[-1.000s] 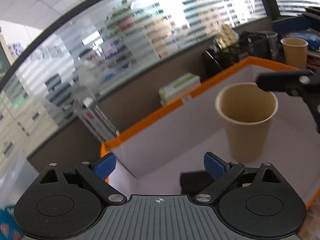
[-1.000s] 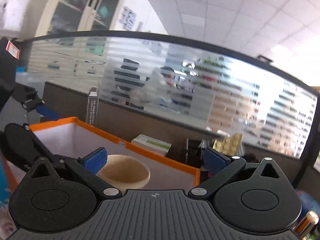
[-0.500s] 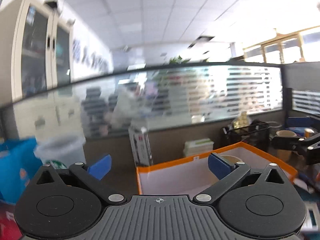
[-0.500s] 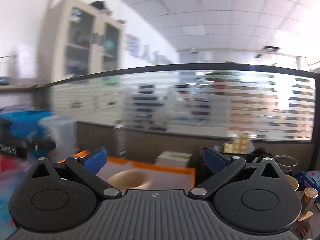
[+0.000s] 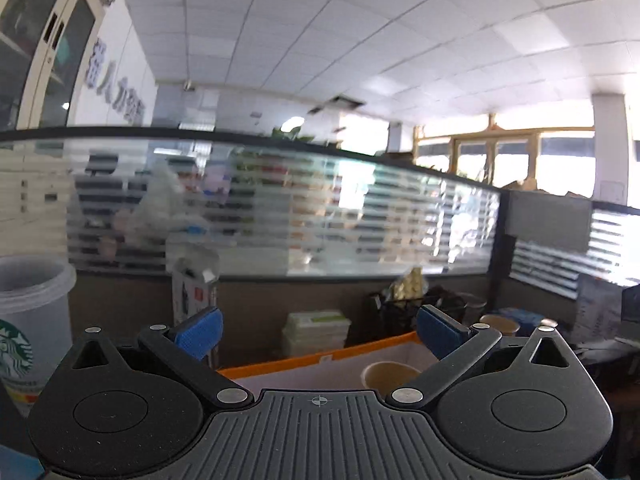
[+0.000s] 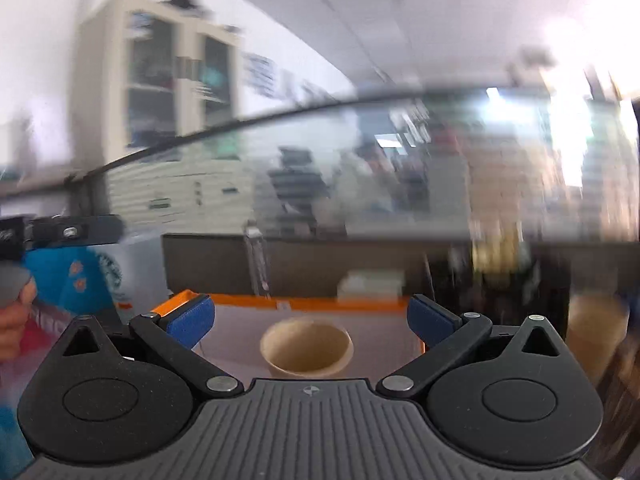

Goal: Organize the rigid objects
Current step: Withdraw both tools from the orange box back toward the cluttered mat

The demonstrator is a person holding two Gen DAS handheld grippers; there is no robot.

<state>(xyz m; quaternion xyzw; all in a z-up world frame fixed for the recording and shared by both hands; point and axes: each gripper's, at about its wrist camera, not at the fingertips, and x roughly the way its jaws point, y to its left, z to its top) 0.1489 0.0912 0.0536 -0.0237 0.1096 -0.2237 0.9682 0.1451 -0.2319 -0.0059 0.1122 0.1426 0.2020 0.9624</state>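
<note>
A tan paper cup point(image 6: 306, 346) stands upright inside an orange-rimmed white bin point(image 6: 304, 303); it also shows low in the left wrist view point(image 5: 390, 374), with the bin rim point(image 5: 320, 358) in front of it. My left gripper point(image 5: 318, 332) is open and empty, raised and pointing level over the bin. My right gripper point(image 6: 308, 320) is open and empty, above and just in front of the cup. A second paper cup point(image 6: 592, 334) stands outside the bin at the right; this view is blurred.
A clear Starbucks plastic cup point(image 5: 28, 320) stands at the left. A white box point(image 5: 316, 334) and a black wire rack point(image 5: 404, 312) sit behind the bin against the grey partition. A blue packet point(image 6: 68, 280) lies left of the bin.
Both grippers have lifted up and back from the bin and tilted toward the room. The left view has swung from the cup to the partition. The cup stays in the bin.
</note>
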